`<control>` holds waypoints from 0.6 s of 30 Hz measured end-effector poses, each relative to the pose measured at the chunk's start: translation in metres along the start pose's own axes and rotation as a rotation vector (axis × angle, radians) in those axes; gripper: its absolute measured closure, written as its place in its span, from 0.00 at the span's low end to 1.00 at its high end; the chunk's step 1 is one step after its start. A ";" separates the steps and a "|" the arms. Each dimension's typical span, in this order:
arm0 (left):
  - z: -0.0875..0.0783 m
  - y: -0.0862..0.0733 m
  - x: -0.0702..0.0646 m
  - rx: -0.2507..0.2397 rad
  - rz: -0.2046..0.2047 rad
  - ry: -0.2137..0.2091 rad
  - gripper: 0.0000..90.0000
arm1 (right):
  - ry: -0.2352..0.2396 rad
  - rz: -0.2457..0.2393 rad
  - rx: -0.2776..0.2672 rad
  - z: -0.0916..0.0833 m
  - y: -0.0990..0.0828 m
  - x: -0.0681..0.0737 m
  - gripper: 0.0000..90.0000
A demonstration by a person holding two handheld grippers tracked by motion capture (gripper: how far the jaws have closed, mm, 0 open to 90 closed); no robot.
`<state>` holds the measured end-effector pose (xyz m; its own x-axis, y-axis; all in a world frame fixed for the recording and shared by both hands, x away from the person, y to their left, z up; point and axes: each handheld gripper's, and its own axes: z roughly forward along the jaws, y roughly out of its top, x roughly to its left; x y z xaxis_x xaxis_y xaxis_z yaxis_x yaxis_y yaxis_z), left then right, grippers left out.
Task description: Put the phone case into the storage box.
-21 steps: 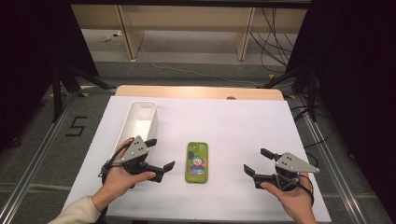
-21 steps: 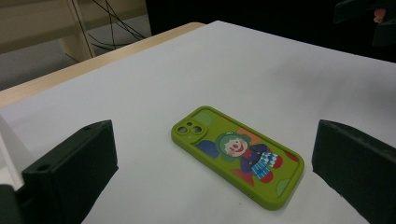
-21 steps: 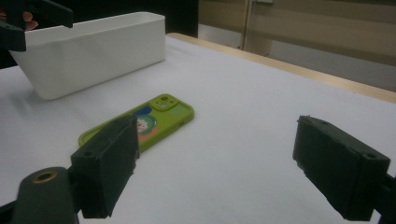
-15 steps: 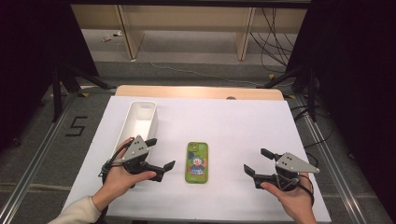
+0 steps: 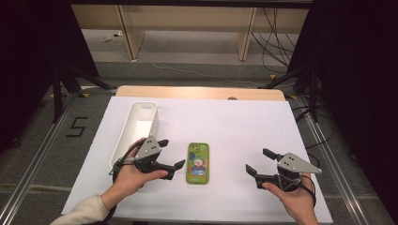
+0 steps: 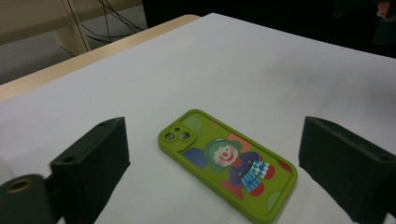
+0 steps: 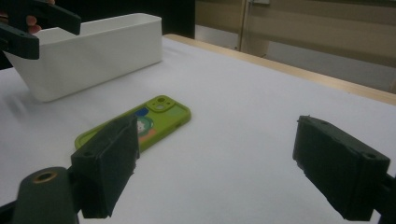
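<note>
The green phone (image 5: 198,162) lies flat at lower centre, so the left gripper (image 5: 170,153) and the right gripper (image 5: 259,162) wait beside it with jaws spread and empty, the white bin (image 5: 137,129) standing near at left to receive it

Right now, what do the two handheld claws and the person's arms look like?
The left black two-jaw claw and right black two-jaw claw have blocky black jaws, each topped by a grey three-cornered plate. Black cables trail from both. The left arm wears a cream long sleeve.

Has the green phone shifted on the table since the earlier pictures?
No. The green phone lies flat in the same spot, just right of the white bin, as before.
</note>
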<state>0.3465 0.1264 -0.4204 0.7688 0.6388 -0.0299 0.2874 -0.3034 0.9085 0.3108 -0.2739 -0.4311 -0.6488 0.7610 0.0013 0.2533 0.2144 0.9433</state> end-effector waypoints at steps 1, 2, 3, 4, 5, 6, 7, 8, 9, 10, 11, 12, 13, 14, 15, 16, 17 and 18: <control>0.002 0.001 -0.001 0.000 0.002 -0.004 0.13 | 0.000 0.000 0.000 0.000 0.000 0.000 0.18; 0.004 0.002 -0.002 0.001 0.006 -0.005 0.17 | 0.000 -0.001 0.000 0.000 0.000 0.000 0.18; 0.007 0.003 -0.003 0.005 0.008 -0.007 0.21 | 0.000 -0.001 0.000 0.000 0.000 0.000 0.18; 0.008 0.003 -0.004 0.003 0.006 -0.013 0.27 | -0.002 0.000 -0.001 0.000 0.000 -0.001 0.18; 0.010 0.004 -0.004 -0.002 0.008 -0.018 0.33 | -0.003 0.000 -0.001 0.000 0.000 -0.001 0.18; 0.012 0.006 -0.005 0.002 0.009 -0.011 0.39 | -0.004 0.000 -0.003 0.000 0.000 -0.001 0.18; 0.014 0.007 -0.006 0.004 0.010 -0.013 0.45 | -0.005 0.001 -0.001 0.000 0.000 -0.001 0.18; 0.016 0.008 -0.006 0.000 0.006 -0.025 0.53 | -0.006 0.002 0.000 0.000 0.000 -0.001 0.18; 0.019 0.008 -0.006 0.004 0.000 -0.027 0.61 | -0.007 0.004 0.001 0.000 0.000 -0.001 0.18; 0.022 0.009 -0.007 0.014 0.001 -0.023 0.74 | -0.007 0.006 0.004 0.000 -0.001 -0.001 0.18; 0.025 0.010 -0.007 0.026 0.007 -0.027 0.74 | -0.007 0.006 0.004 0.000 -0.001 -0.001 0.18; 0.028 0.011 -0.008 0.041 0.007 -0.030 0.86 | -0.007 0.003 0.007 0.001 -0.001 -0.002 0.18; 0.030 0.011 -0.008 0.045 0.005 -0.031 0.86 | -0.007 0.003 0.007 0.001 -0.001 -0.002 0.18; 0.034 0.012 -0.009 0.057 0.000 -0.035 0.95 | -0.009 0.003 0.007 0.000 -0.001 -0.002 0.18; 0.037 0.013 -0.010 0.070 0.000 -0.040 0.95 | -0.009 0.003 0.007 0.000 -0.001 -0.002 0.18; 0.043 0.014 -0.011 0.090 0.006 -0.044 1.00 | -0.009 0.002 0.007 0.000 -0.001 -0.002 0.18; 0.048 0.015 -0.012 0.106 0.016 -0.046 1.00 | -0.008 0.003 0.007 0.001 -0.001 -0.002 0.18; 0.048 0.015 -0.012 0.106 0.016 -0.046 1.00 | -0.009 0.003 0.007 0.001 -0.001 -0.002 0.18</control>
<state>0.3684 0.0803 -0.4266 0.7986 0.6008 -0.0371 0.3316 -0.3876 0.8601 0.3126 -0.2754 -0.4324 -0.6418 0.7669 0.0010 0.2605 0.2168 0.9408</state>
